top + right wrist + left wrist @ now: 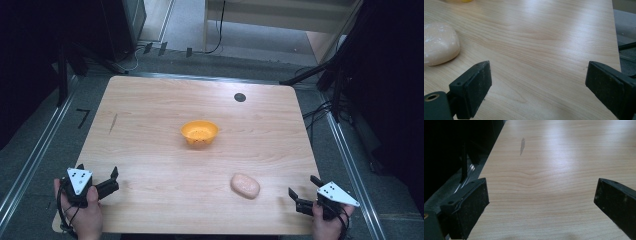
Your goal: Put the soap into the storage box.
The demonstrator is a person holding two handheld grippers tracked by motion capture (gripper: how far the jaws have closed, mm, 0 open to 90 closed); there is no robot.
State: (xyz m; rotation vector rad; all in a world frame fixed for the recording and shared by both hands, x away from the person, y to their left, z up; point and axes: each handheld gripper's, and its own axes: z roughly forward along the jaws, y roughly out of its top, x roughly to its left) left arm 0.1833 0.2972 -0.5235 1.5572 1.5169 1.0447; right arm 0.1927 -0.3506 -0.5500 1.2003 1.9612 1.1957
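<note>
An orange bowl (199,133) stands near the middle of the wooden table (150,110). A pale pink, rounded lump (245,185) lies nearer the front, right of centre; it also lies at the left edge of the right gripper view (439,47). My left gripper (97,176) rests at the front left corner, jaws wide apart over bare wood (541,195). At the front right corner my right gripper (304,187) is open too, with nothing between its jaws (537,80). The lump sits a short way to its left.
A small dark round disc (240,97) sits in the tabletop at the back right. A dark streak (113,123) marks the wood at the left, visible in the left gripper view (522,145). Metal rails (30,160) and cables run along the floor on both sides.
</note>
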